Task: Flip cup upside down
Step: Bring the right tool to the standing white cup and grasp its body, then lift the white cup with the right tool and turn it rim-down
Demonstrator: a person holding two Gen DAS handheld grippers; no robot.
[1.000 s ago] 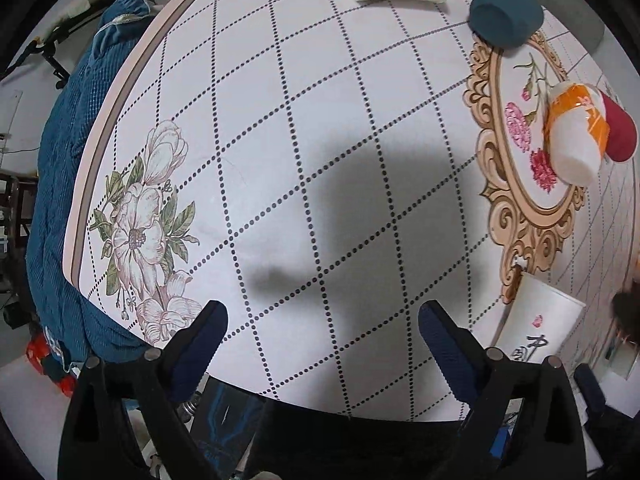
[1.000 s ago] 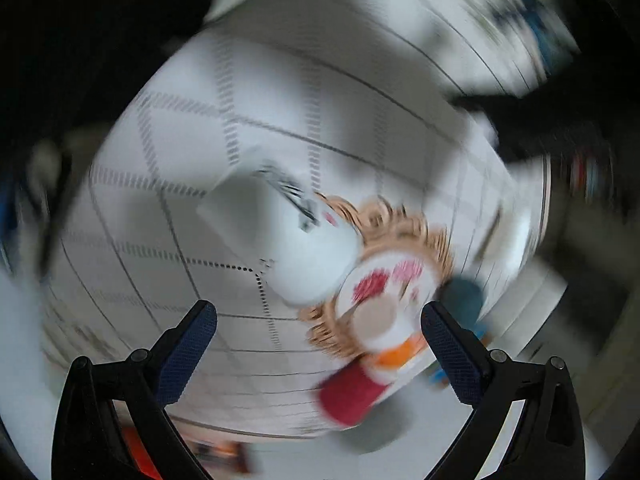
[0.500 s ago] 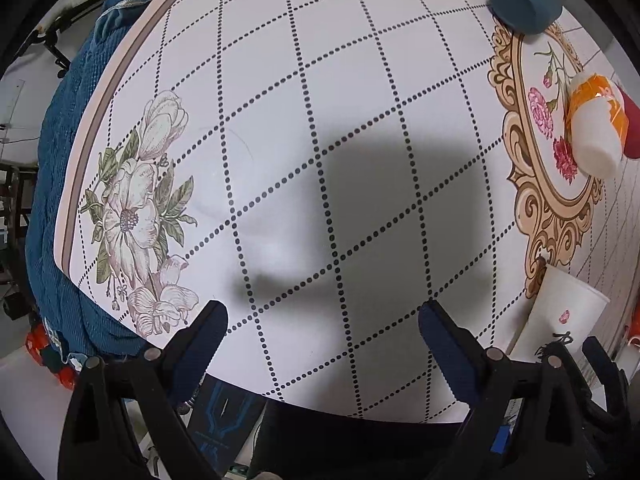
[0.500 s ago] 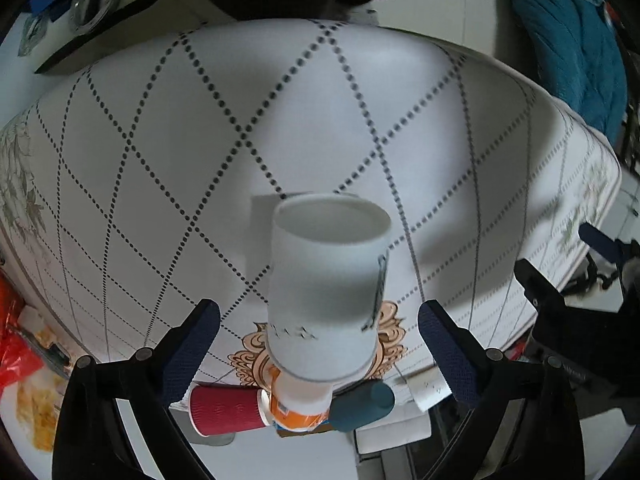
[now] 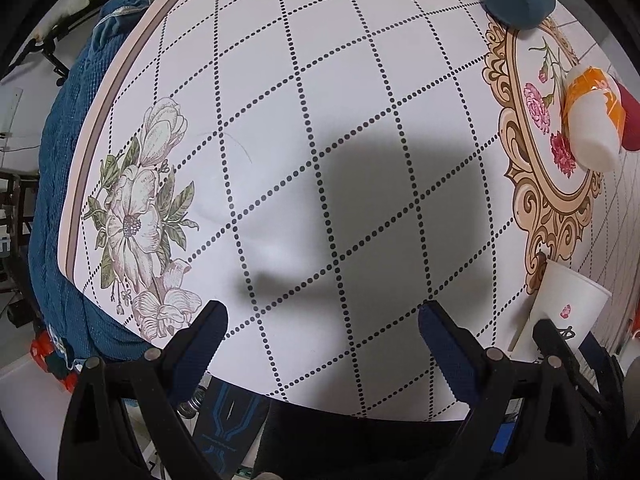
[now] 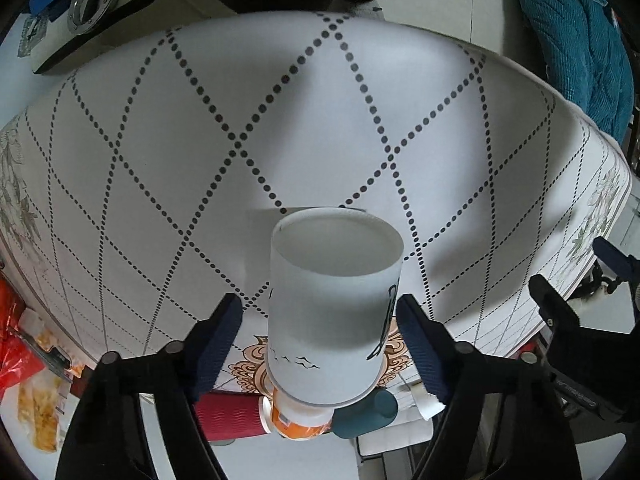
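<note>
I see the right gripper [image 6: 319, 318] spread around the thin, crushable paper cup [image 6: 334, 308], seemingly not touching, so I'd pinch its mid-wall gently with 2 pads.

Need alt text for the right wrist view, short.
A white paper cup with black bird drawings sits between the open right gripper fingers, untouched, over a white dotted-diamond tablecloth. Red ribbed, orange-white and teal cups lie behind.
</note>
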